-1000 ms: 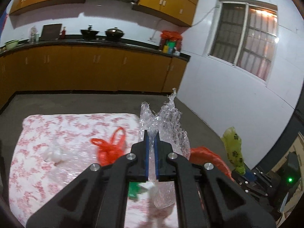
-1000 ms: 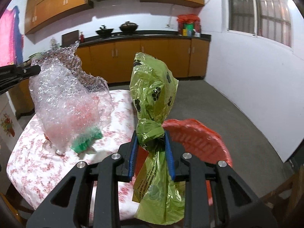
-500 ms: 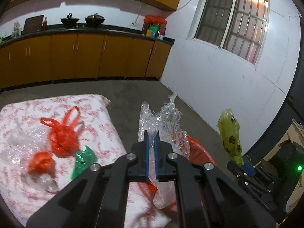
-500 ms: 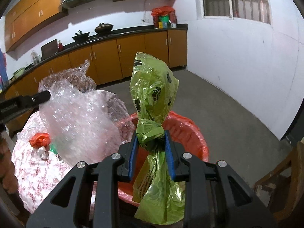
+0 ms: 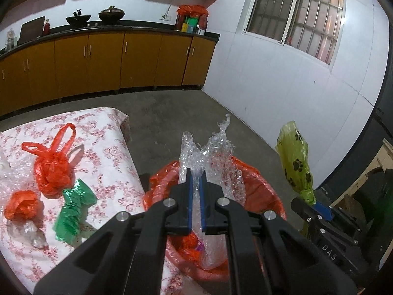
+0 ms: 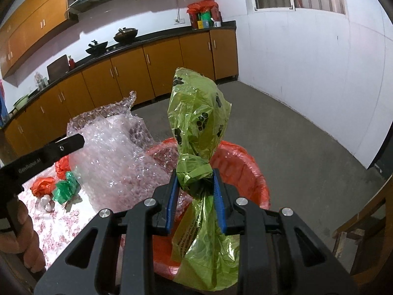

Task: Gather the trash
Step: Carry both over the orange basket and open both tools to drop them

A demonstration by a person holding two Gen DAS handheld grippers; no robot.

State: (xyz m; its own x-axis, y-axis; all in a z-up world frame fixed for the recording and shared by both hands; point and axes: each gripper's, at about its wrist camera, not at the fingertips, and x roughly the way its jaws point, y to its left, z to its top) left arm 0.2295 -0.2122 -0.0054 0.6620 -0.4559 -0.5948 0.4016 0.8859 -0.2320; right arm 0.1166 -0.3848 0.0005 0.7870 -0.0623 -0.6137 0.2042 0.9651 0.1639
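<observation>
Kitchen, floral-cloth table (image 5: 115, 132). Left tongs (image 5: 195, 191) pinch bubble wrap (image 5: 216, 157) directly above red-lined bin (image 5: 265, 191); right tongs (image 6: 195, 191) pinch upright green bag (image 6: 196, 120) at bin's near rim, equally close.

Both fisheye views are dim, lit indoors with a slightly purple cast on the white walls. The barred window (image 5: 302, 12) glows warm orange at its top panes, the brightest spot. Straight lines bend strongly toward the edges, and dark vignette fills the corners. The bubble wrap (image 6: 118, 157) catches small white glints. A soft shadow falls under the upper cabinets (image 6: 36, 36) onto the wall. The red plastic bag (image 5: 52, 169) casts a faint shadow on the flowered bench cloth (image 5: 108, 162). Nearby black gripper parts look sharp; the far counter is slightly soft.
</observation>
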